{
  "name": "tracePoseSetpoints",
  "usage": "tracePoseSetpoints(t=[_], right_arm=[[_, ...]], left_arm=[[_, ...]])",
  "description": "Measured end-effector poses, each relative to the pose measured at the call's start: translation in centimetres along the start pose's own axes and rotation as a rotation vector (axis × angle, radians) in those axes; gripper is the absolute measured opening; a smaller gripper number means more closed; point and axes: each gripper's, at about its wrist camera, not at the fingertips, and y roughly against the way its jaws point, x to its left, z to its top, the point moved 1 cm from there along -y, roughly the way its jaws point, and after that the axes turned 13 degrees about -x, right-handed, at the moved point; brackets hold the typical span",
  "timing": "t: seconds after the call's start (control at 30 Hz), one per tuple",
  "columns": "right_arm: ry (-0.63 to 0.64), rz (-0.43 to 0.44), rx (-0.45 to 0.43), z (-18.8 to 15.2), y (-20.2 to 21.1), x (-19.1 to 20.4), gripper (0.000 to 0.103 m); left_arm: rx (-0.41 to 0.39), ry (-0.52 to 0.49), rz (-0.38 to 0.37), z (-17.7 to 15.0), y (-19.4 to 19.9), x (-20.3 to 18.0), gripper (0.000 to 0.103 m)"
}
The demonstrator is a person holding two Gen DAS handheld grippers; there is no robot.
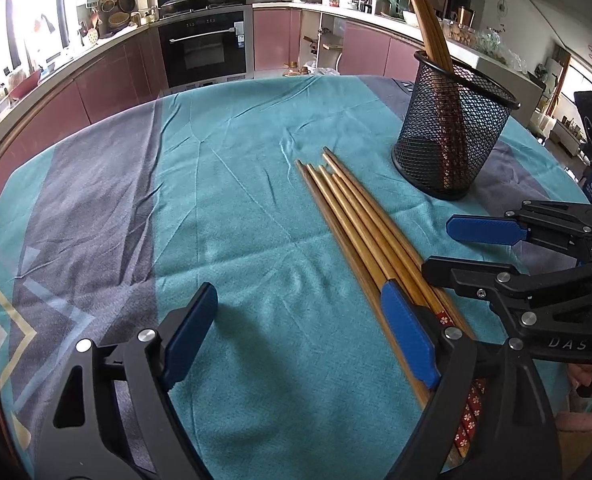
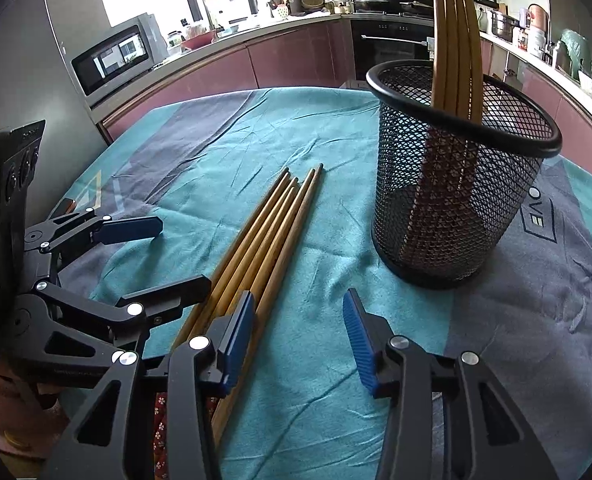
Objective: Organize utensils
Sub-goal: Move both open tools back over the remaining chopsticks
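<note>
Both grippers, left (image 1: 299, 328) and right (image 2: 297, 336), gape wide and hold nothing, loose chopsticks (image 1: 359, 224) lying between them under their inner fingers, holder (image 2: 455, 176) with more chopsticks ahead of the right; risk: clamping several at once, fanning or rolling them off the cloth (image 1: 236, 200).

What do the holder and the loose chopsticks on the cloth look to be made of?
Holder: probably black-coated metal mesh; see-through diamond grid, smooth solid rim. Chopsticks: likely wood or bamboo, slightly glossy brown, with tapered tips and red floral-patterned ends near the grippers.
</note>
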Motion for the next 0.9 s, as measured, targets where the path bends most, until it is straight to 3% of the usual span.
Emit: tracePoseSetpoints(t=[0.23,0.63,0.9], right_arm=[[0.011,0.005,0.014,0.24,-0.16,-0.02,0.044],[0.04,-0.003,0.039,0.42,-0.33,0.15,0.036],[0.042,-0.013,0.039,0.38,-0.22,0.19,0.028]], left_arm=[[0.015,0.007,-0.054,-0.13,-0.25,0.32,0.084],[0.024,-0.019,-0.079,-0.39,-0.12,0.13,0.082],[0.033,-0.026,-0.045,-0.15,-0.32,0.05,0.075]])
